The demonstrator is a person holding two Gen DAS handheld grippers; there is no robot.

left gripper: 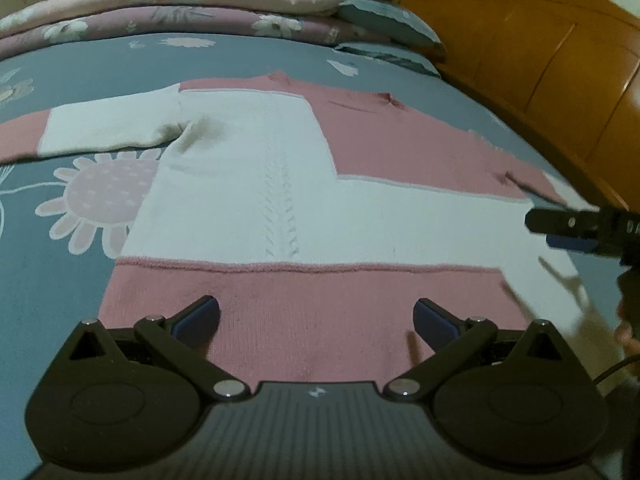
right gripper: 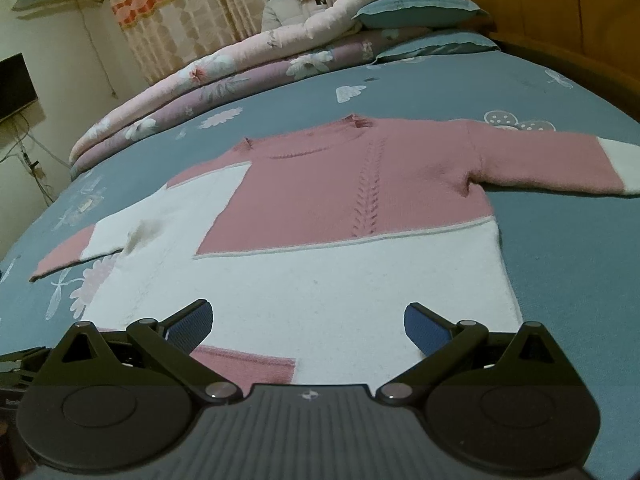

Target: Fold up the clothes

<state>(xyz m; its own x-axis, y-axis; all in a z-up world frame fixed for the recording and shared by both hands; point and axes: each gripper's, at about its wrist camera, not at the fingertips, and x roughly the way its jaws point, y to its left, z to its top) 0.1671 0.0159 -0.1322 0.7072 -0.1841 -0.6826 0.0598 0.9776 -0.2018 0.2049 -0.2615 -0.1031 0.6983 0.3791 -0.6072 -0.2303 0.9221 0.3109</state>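
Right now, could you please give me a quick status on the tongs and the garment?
Left tongs open, right tongs open, both over the hem. Pink-and-white knit sweater flat on blue floral bedsheet, sleeves spread, unfolded. Nothing on it.

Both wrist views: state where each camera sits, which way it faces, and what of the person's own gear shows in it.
Left wrist: sits on the left gripper over the sweater hem, facing up the bed toward the quilts and headboard; its own open fingers show, and the right gripper enters at right.
Right wrist: sits on the right gripper at the sweater's lower right, facing the quilts, curtain and a seated person; its open fingers show.
Shared: sweater, bedspread, quilts.
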